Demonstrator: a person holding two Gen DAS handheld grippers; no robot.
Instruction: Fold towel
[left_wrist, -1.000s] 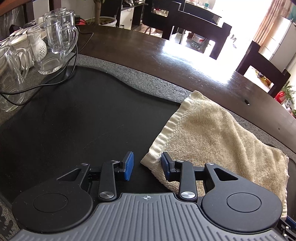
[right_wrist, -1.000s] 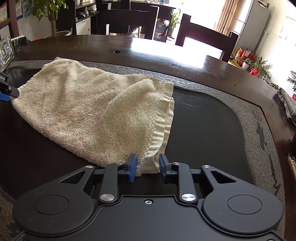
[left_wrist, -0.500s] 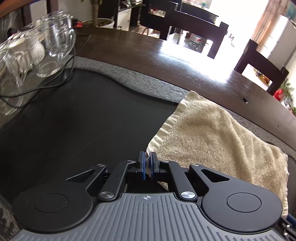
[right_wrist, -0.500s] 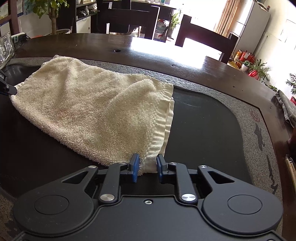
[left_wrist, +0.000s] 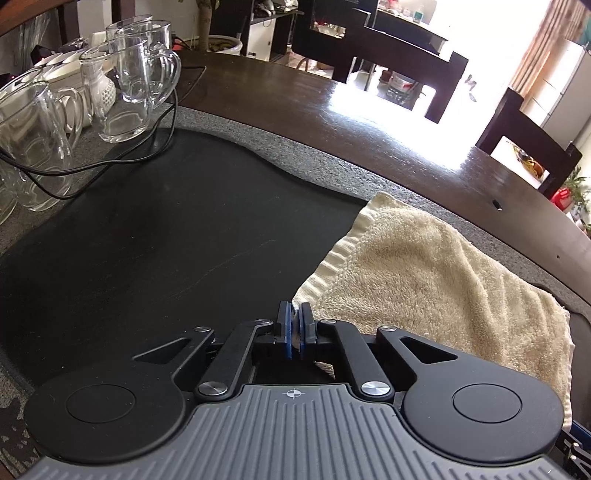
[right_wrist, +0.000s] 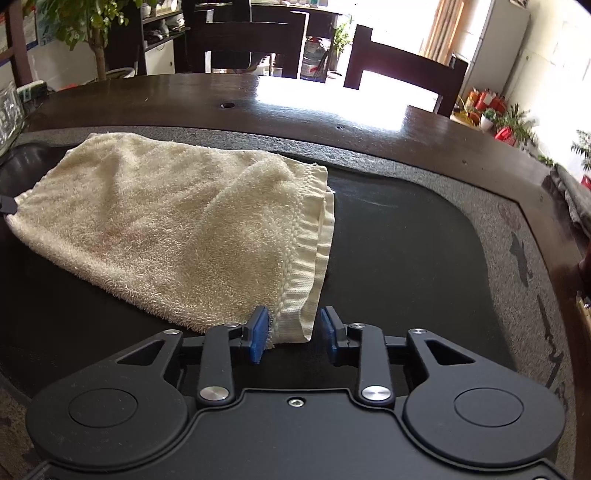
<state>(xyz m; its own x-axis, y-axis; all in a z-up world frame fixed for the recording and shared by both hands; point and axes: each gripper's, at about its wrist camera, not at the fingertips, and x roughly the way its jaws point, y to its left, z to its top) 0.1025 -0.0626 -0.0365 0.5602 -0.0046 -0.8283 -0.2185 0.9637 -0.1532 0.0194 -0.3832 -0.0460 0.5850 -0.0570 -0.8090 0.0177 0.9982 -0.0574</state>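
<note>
Cream terry-cloth towel (right_wrist: 177, 229) lies rumpled on the black mat (left_wrist: 166, 240), ribbed hem doubled at its right end. Left gripper (left_wrist: 294, 325): blue pads clamped on the towel's near-left corner. Right gripper (right_wrist: 294, 332): fingers spread, near-right hem corner between them, left pad touching it. Clear glass mugs (left_wrist: 122, 92) far left, on the grey border.

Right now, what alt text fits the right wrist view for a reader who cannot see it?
The right tool is open, its blue pads either side of the near ribbed corner of a cream towel. The towel lies on a black mat on a dark wooden table.
</note>
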